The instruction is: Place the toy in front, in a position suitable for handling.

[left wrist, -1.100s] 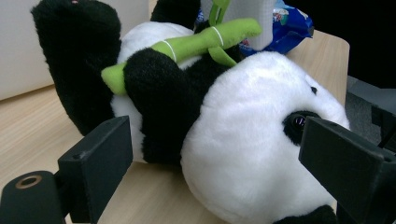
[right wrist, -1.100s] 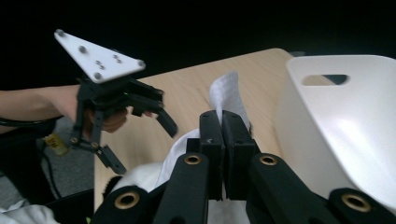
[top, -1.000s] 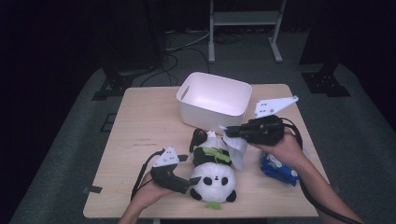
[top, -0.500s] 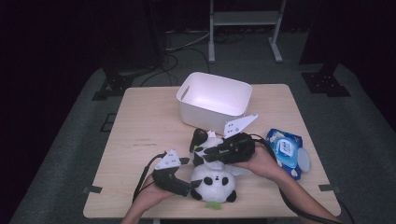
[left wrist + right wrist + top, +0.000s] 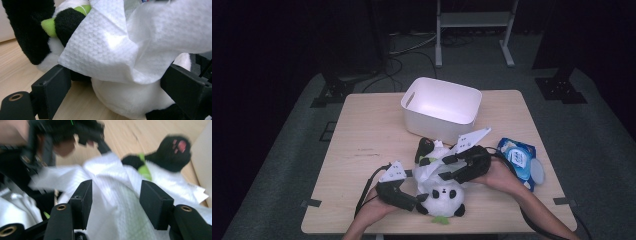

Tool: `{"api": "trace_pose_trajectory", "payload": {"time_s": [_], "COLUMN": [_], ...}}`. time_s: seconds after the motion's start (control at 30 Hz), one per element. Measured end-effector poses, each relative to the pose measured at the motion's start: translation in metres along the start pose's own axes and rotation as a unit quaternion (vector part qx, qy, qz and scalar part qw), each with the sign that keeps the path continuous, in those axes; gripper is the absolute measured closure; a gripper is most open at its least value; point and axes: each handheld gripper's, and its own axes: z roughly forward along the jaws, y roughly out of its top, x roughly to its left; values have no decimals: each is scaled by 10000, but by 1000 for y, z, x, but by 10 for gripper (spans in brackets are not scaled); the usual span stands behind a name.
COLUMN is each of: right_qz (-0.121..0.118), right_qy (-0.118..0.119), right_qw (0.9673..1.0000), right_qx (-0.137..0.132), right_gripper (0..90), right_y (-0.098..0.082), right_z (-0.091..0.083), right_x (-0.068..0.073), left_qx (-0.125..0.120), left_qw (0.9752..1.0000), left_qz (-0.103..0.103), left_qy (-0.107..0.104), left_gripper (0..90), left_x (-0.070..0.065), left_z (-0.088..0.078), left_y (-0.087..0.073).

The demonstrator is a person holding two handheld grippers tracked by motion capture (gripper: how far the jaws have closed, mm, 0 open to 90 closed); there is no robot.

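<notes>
Both my forearms enter from the 6 o'clock edge of the high view. My left gripper (image 5: 404,197) lies low on the table, pointing toward 3 o'clock, its jaws grasping the plush panda (image 5: 443,200) across the white belly, both pads pressed into the fur in the left gripper view. My right gripper (image 5: 451,167) reaches in from 4 o'clock and points toward 9 o'clock; its jaws, which have just been opening, stand released over the white wet wipe (image 5: 432,167), with the sheet spread between the pads and neither pad pressing on it. The panda lies near the table's 6 o'clock edge, the wipe draped over its body. At 12 o'clock from the toy stands a white plastic bin (image 5: 439,107); at 3 o'clock lies a blue pack of wet wipes (image 5: 516,155). The surface is a light wooden table (image 5: 372,135) on grey carpet, in a dark room. Against the earlier frame, my right gripper has come down from above the toy onto it, uncovering the pack; my left has kept its place.
</notes>
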Motion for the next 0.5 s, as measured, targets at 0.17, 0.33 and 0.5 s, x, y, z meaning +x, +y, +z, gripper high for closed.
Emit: {"api": "trace_pose_trajectory", "payload": {"time_s": [0.17,0.33,0.5], "right_qz": [-279,-363,-235], "right_qy": [-157,-167,137], "right_qw": [9995,9991,9995], "right_qx": [42,127,132], "right_gripper": [474,623,815], "right_y": [-1,-1,-5], "right_z": [14,25,30], "right_x": [3,7,8], "left_qx": [36,24,21], "left_qw": [10000,10000,10000], "left_qz": [7,3,-6], "left_qy": [3,17,25], "left_gripper": [88,88,88], "left_x": [1,1,2], "left_z": [-1,-2,-3], "left_y": [-1,-2,-4]}}
